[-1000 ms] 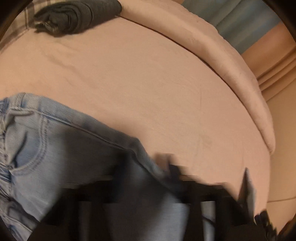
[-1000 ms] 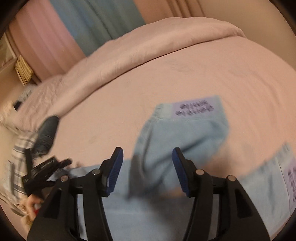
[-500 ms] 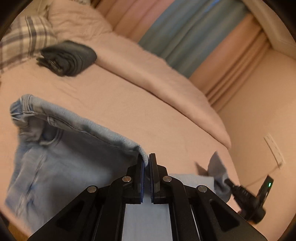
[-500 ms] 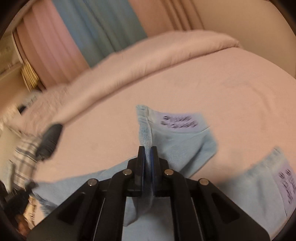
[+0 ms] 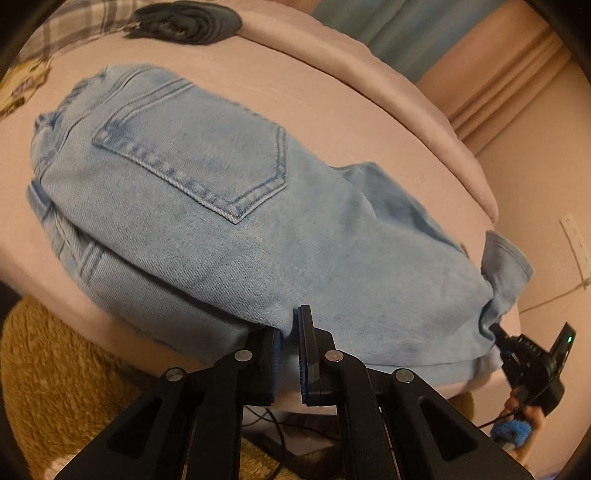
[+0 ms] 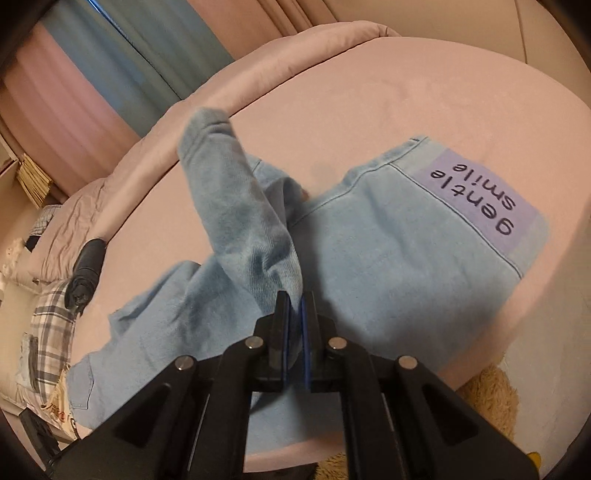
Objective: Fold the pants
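Note:
Light blue jeans (image 5: 207, 192) lie folded lengthwise on the pink bed (image 5: 332, 99), back pocket up, waistband at the far left. My left gripper (image 5: 290, 325) is shut on the jeans' near edge at the seat. My right gripper (image 6: 294, 306) is shut on the upper leg's edge, and that leg's hem (image 6: 207, 125) stands up in front of it. The lower leg (image 6: 406, 240) lies flat with a purple "gentle smile" patch (image 6: 480, 199) at its hem. The right gripper also shows in the left wrist view (image 5: 532, 362), at the leg end.
Dark folded pants (image 5: 188, 20) lie at the far side of the bed beside a plaid pillow (image 5: 70, 29). A rolled pink duvet (image 5: 369, 70) runs along the back edge. A tan fluffy rug (image 5: 55, 369) lies on the floor below the near edge. Curtains (image 6: 122, 59) hang behind.
Both grippers closed on the jeans and carried the top layer over toward the near edge. The jeans now lie folded in half with the back pocket showing.

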The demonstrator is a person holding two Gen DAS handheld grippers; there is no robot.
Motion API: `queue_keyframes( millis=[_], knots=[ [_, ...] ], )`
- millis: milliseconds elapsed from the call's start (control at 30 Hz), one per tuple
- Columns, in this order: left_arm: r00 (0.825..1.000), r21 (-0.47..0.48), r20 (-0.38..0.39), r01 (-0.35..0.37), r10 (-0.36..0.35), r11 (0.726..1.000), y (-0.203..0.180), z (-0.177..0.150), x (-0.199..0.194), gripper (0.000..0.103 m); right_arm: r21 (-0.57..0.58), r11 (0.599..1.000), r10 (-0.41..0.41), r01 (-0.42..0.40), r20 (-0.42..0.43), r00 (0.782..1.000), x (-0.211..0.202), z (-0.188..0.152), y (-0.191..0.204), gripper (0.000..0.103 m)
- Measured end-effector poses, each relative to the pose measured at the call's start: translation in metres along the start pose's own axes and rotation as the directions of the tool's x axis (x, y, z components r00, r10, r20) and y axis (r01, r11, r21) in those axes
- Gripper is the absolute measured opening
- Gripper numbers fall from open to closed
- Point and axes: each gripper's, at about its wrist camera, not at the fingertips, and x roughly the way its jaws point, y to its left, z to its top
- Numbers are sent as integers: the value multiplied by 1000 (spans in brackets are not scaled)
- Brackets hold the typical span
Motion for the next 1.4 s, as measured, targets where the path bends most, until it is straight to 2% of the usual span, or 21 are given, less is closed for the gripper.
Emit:
queue_keyframes(
  millis=[67,133,167,200,300,400,467,567,633,667,700,767,800,867,933,1000,1067,1133,1200,1300,1400],
  knots=[
    [1000,-10,-13,2,-2,1000,-2,6,0,6,1,1000,-7,7,-8,1000,0,1,0,15],
    [1000,6,-13,-8,8,1000,-4,11,-2,10,-5,1000,-26,26,-29,999,4,7,4,32],
    [1000,14,-1,-23,23,1000,-4,12,-4,15,-7,1000,-29,29,-20,999,3,10,3,46],
    [999,15,9,-33,33,999,-3,13,-7,19,-14,999,-29,29,4,1000,1,14,4,54],
    [998,-34,51,-47,48,998,12,14,-17,34,-35,999,14,-12,46,999,2,27,10,60],
    [992,-87,101,-60,69,994,27,23,-26,37,-20,999,31,-31,-1,1000,17,39,18,60],
    [988,-118,127,-68,83,991,38,30,-30,37,-48,997,60,-60,-1,998,21,43,29,60],
    [985,-170,157,-41,68,985,56,37,-30,37,-111,993,49,-48,3,999,28,45,49,60],
    [986,-178,155,-40,68,983,60,39,-27,30,-146,989,19,-21,-13,1000,43,50,60,57],
    [985,-179,152,-50,77,983,61,40,-26,18,-154,988,-1,-3,-21,1000,52,52,62,36],
    [986,-177,147,-54,80,983,64,40,-28,16,-165,986,-15,11,-22,1000,58,54,63,6],
    [985,-172,160,-35,63,984,62,37,-33,14,-187,982,-44,41,-15,999,65,61,64,5],
    [984,-167,170,-25,54,986,62,36,-40,14,-173,985,-24,24,4,1000,60,67,64,5],
    [978,-168,203,-15,50,986,63,33,-53,13,-155,986,75,-65,58,996,36,78,65,5],
    [974,-139,216,-43,72,989,61,27,-62,13,-151,982,136,-112,162,977,-2,84,59,5],
    [975,-103,187,-103,121,989,58,17,-58,13,-119,987,139,-111,258,956,-34,79,43,5],
    [981,-97,147,-111,125,989,61,9,-47,14,-62,995,87,-72,290,953,-53,65,19,5],
    [987,-106,108,-111,122,988,66,6,-38,14,-5,1000,-10,12,253,967,-55,44,-11,5],
    [987,-101,80,-132,140,986,68,7,-30,14,20,993,-116,114,169,979,-48,20,-40,6],
    [982,-67,70,-170,174,983,61,11,-28,14,18,985,-173,172,33,984,-30,-3,-65,9],
    [978,-45,67,-194,197,980,56,13,-28,14,16,984,-177,176,28,984,-35,-9,-71,12]
  ],
)
